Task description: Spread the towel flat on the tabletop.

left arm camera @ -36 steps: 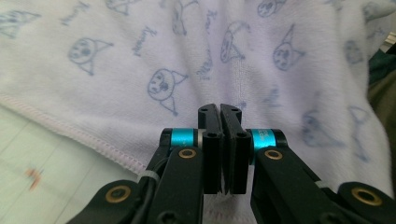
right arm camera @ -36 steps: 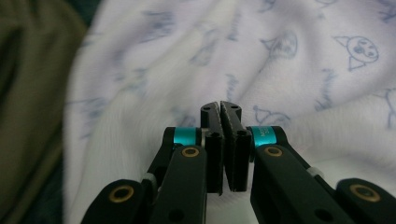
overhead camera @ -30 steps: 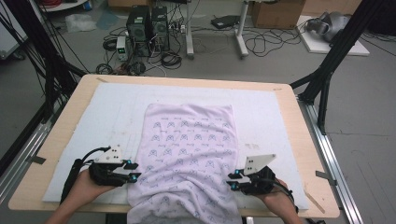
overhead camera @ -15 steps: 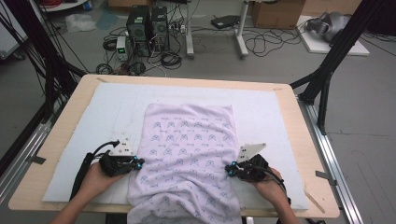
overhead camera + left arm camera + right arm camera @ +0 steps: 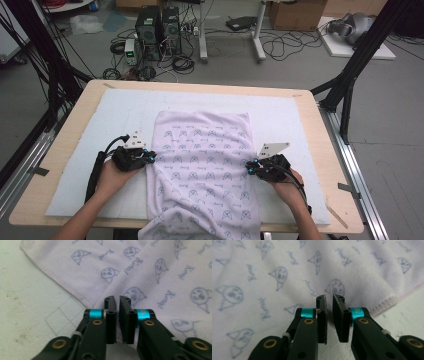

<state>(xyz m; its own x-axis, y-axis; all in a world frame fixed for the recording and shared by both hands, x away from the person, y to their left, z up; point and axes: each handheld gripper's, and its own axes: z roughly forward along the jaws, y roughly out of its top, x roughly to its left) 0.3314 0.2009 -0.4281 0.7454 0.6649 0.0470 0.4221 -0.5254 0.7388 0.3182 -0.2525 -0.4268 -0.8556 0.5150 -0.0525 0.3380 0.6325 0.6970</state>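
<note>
Two grippers are working one pale lilac towel printed with blue cartoon faces (image 5: 202, 165), which is lying lengthwise on the white foam mat (image 5: 90, 120) over the wooden table (image 5: 330, 150), its near end drooping off the front edge. I am holding the left gripper (image 5: 150, 158) at the towel's left hem and the right gripper (image 5: 248, 169) at its right hem. Both sets of jaws are standing nearly closed, a thin slit between them, apparently holding nothing. I am judging that each needs to widen, slide under the stitched edge (image 5: 63, 285), then pinch evenly.
</note>
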